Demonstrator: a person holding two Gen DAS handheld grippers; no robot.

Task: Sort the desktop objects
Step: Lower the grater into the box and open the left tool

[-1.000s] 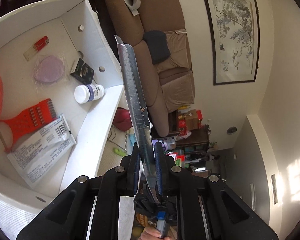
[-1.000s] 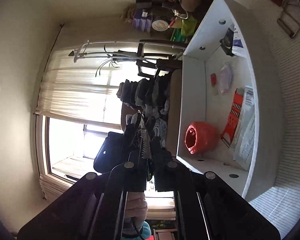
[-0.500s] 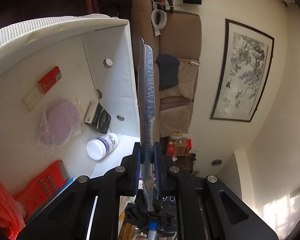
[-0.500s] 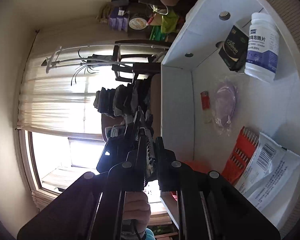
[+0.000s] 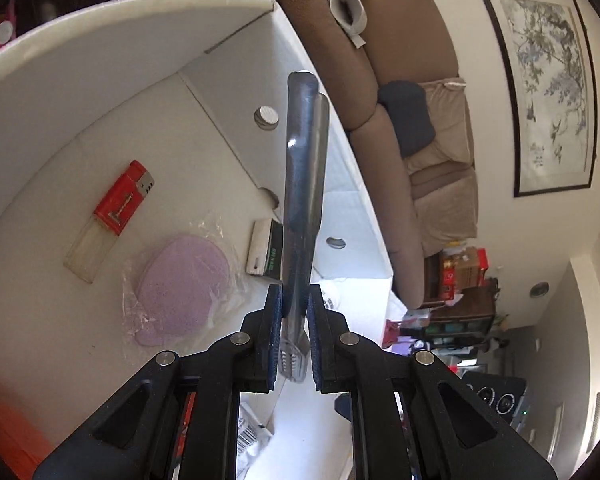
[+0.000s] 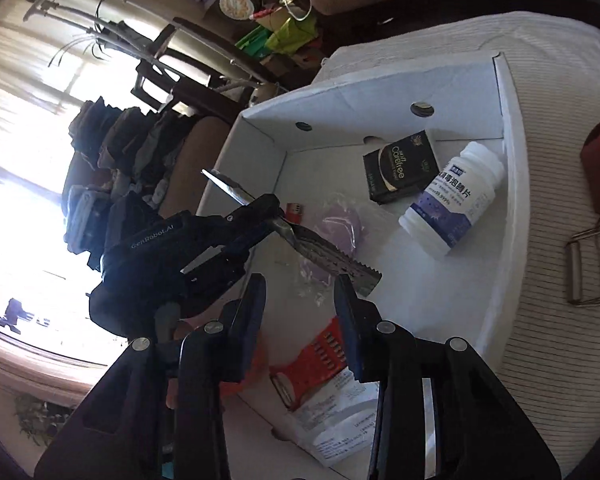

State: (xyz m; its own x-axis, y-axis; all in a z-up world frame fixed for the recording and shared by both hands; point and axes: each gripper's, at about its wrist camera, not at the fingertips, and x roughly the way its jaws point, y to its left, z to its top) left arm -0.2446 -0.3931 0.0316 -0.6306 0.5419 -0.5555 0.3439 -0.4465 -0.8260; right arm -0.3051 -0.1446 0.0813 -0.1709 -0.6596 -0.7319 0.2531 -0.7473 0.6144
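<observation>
L gripper [image 5: 294, 336]: clamped on metal tongs [image 5: 304, 184], held over white box [image 5: 100, 64]
R gripper [image 6: 300, 308]: jaws opening, nothing gripped; tongs' toothed end just past its tips
In box: red lighter [image 5: 120, 200], purple pad in plastic [image 5: 180, 280], black carton [image 6: 400, 166], white pill bottle [image 6: 456, 204], orange grater [image 6: 320, 356]

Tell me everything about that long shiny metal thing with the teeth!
The metal tongs are two long, grey, shiny arms lying close together, with a rounded joined end and zigzag teeth at the tips. The left gripper is shut on the tongs near the toothed end, its blue pads pressing both sides. They hang in the air over the white box, touching nothing else. The right gripper sits just below the toothed end, its jaws opening, with nothing between them.
</observation>
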